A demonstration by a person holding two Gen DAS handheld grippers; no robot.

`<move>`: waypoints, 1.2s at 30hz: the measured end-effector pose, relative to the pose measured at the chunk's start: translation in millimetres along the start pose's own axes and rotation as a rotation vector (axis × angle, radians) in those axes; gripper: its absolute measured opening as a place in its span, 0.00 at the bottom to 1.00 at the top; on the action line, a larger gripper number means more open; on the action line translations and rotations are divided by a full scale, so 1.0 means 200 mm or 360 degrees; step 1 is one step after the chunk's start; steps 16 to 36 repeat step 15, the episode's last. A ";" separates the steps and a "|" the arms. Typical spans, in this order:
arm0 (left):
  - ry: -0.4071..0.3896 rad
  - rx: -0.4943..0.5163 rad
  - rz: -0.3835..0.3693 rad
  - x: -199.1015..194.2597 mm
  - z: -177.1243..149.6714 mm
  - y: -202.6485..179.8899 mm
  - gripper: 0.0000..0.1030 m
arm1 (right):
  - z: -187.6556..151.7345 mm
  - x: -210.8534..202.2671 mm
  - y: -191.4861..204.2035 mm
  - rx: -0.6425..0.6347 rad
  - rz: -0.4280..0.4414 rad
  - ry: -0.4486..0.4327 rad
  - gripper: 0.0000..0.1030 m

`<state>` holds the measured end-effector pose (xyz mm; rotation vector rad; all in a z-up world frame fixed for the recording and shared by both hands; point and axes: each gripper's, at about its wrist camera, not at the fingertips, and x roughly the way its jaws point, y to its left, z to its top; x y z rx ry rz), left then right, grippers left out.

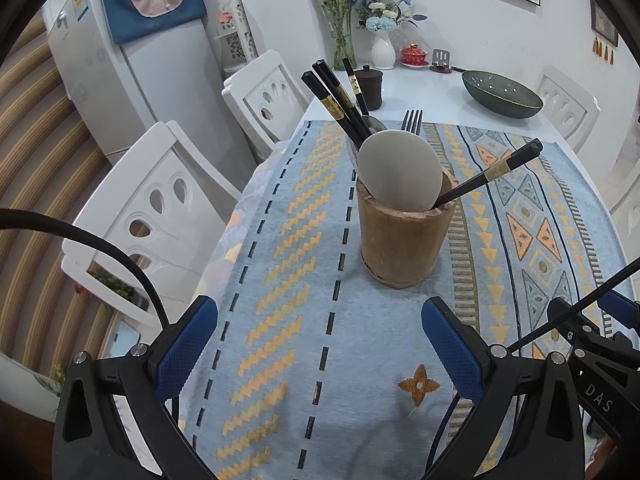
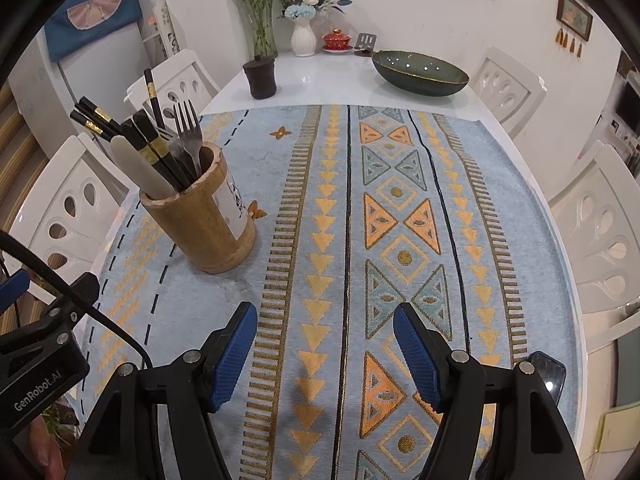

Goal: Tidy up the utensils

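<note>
A bamboo utensil holder stands upright on the patterned blue cloth. It holds several black chopsticks, a pale wide spoon and a metal fork. My left gripper hovers open over the cloth, just short of the holder, with nothing between its blue pads. My right gripper is open too, over the cloth to the right of the holder, and it is empty.
At the far end of the white table stand a dark green bowl, a small dark lidded pot, a white vase of flowers and a red lidded cup. White chairs line both sides.
</note>
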<state>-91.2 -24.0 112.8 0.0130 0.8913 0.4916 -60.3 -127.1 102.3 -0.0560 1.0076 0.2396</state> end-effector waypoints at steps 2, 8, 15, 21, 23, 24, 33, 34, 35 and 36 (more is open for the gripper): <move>0.0002 0.0001 0.0003 0.00 0.00 0.00 0.99 | 0.00 0.00 0.00 -0.0004 0.0001 0.0003 0.66; 0.0014 0.0001 0.0029 0.03 0.01 0.01 0.99 | 0.00 0.02 0.01 -0.0009 0.0025 0.0021 0.66; -0.0045 -0.0030 0.0083 0.03 0.02 0.03 0.99 | 0.00 0.05 0.02 -0.0031 0.0050 0.0042 0.66; -0.0045 -0.0030 0.0083 0.03 0.02 0.03 0.99 | 0.00 0.05 0.02 -0.0031 0.0050 0.0042 0.66; -0.0045 -0.0030 0.0083 0.03 0.02 0.03 0.99 | 0.00 0.05 0.02 -0.0031 0.0050 0.0042 0.66; -0.0045 -0.0030 0.0083 0.03 0.02 0.03 0.99 | 0.00 0.05 0.02 -0.0031 0.0050 0.0042 0.66; -0.0045 -0.0030 0.0083 0.03 0.02 0.03 0.99 | 0.00 0.05 0.02 -0.0031 0.0050 0.0042 0.66; -0.0045 -0.0030 0.0083 0.03 0.02 0.03 0.99 | 0.00 0.05 0.02 -0.0031 0.0050 0.0042 0.66; -0.0045 -0.0030 0.0083 0.03 0.02 0.03 0.99 | 0.00 0.05 0.02 -0.0031 0.0050 0.0042 0.66; -0.0045 -0.0030 0.0083 0.03 0.02 0.03 0.99 | 0.00 0.05 0.02 -0.0031 0.0050 0.0042 0.66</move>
